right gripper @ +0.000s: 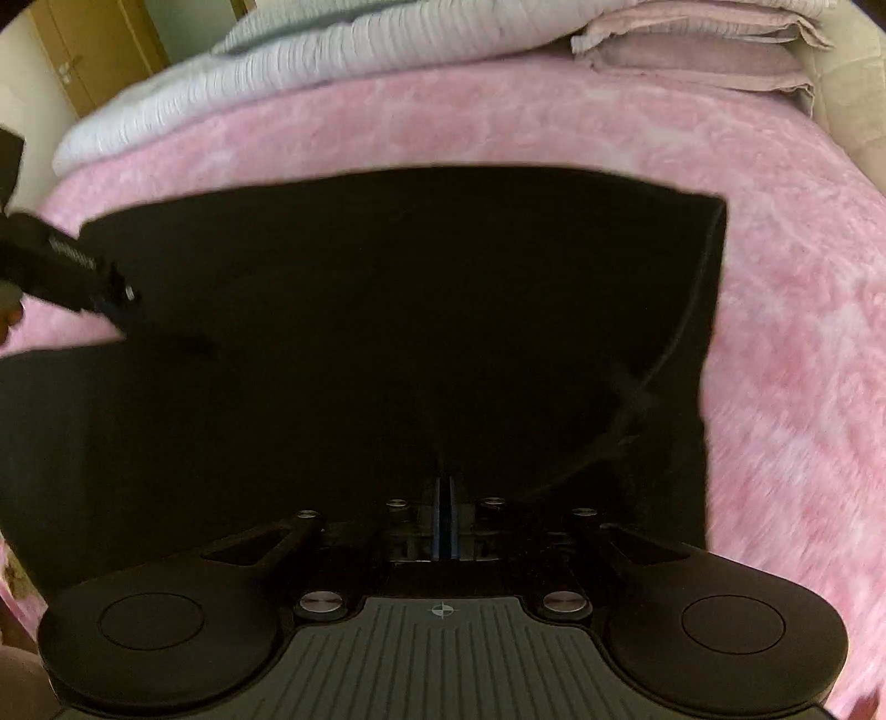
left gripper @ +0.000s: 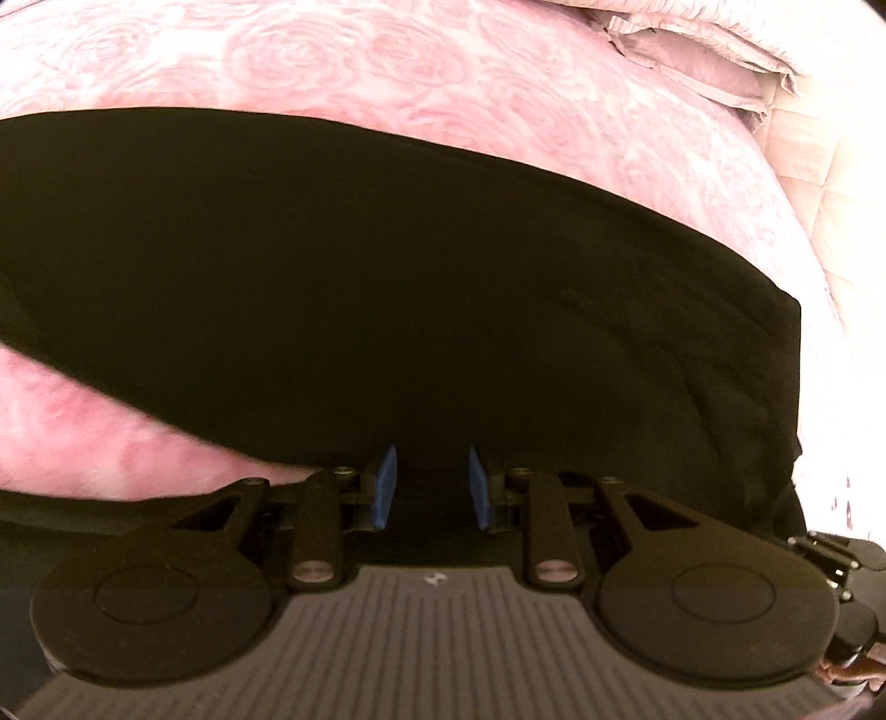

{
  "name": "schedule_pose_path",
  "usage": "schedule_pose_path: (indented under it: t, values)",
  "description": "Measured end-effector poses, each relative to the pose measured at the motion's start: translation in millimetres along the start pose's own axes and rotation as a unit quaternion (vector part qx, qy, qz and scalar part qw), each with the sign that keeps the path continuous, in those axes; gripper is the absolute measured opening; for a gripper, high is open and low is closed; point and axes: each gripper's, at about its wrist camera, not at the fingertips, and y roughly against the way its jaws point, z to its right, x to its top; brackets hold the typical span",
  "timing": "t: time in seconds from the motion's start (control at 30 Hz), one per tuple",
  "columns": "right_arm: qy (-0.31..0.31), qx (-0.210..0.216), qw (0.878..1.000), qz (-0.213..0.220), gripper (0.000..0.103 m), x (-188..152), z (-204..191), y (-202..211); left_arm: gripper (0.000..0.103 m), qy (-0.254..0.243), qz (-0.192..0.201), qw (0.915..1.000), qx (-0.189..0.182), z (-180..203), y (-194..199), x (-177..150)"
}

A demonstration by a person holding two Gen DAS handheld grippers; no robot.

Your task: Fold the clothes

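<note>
A black garment [left gripper: 387, 288] lies spread on a pink fluffy bedspread [left gripper: 443, 72]. My left gripper [left gripper: 432, 487] is open, its blue pads apart, just over the garment's near edge with nothing between them. In the right wrist view the garment [right gripper: 415, 310] fills the middle, with a seam curving at its right side. My right gripper [right gripper: 444, 518] is shut, its pads pressed together on the garment's near edge. The left gripper also shows in the right wrist view [right gripper: 119, 302] at the far left, over the garment's left edge.
Pink pillows [left gripper: 698, 61] lie at the head of the bed, also seen in the right wrist view [right gripper: 698, 50]. A white ribbed duvet [right gripper: 266, 72] lies along the far side. A wooden door [right gripper: 94, 50] stands behind it. Pink bedspread [right gripper: 803, 332] extends to the right.
</note>
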Motion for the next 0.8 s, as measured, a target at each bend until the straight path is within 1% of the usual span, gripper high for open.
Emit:
schedule_pose_path:
  t: [0.1,0.13,0.17,0.23,0.3,0.37,0.43,0.5,0.6,0.7,0.8]
  values:
    - [0.046,-0.027,0.998,-0.036,0.011,-6.4,-30.1,-4.4,0.023,0.007,0.001,1.0,0.002,-24.9,14.2,-8.7]
    - [0.064,-0.053,0.995,-0.045,0.013,-9.0,-39.6,-4.7,0.023,0.009,0.003,1.0,0.002,-33.9,21.1,-12.1]
    - [0.06,-0.058,0.995,-0.053,0.014,-10.2,-43.7,-3.6,0.023,0.011,0.007,0.9999,0.003,-42.9,28.5,-15.7]
    - [0.042,-0.06,0.995,-0.068,0.019,-12.3,-50.2,-0.9,0.023,0.017,0.01,0.9998,0.005,-60.8,42.6,-25.9]
    - [0.031,-0.04,0.996,-0.079,0.022,-16.1,-64.8,-0.1,0.023,0.026,0.008,0.9996,0.009,-79.4,53.5,-36.3]
    - [0.039,-0.041,0.995,-0.081,0.025,-22.5,-93.2,-1.3,0.023,0.038,0.002,0.9992,0.015,-96.8,63.7,-47.3]
    - [0.048,-0.044,0.995,-0.082,0.032,-29.1,-122.6,-2.6,0.023,0.05,0.001,0.9986,0.016,-111.0,76.3,-57.3]
    - [0.042,-0.046,0.995,-0.074,0.034,-31.2,-152.5,-0.2,0.023,0.058,0.003,0.9983,0.011,-121.7,91.2,-66.0]
    - [0.025,-0.018,0.998,-0.058,0.036,-28.2,-197.4,13.7,0.023,0.055,0.006,0.9985,0.002,-133.9,116.1,-74.1]
    - [0.047,0.016,0.998,-0.028,0.037,-19.4,-240.2,39.2,0.023,0.042,0.006,0.9991,0.002,-140.9,144.2,-78.6]
    - [0.05,0.006,0.999,0.002,0.037,-11.3,-265.3,72.5,0.023,0.031,0.009,0.9994,0.008,-141.7,174.5,-79.5]
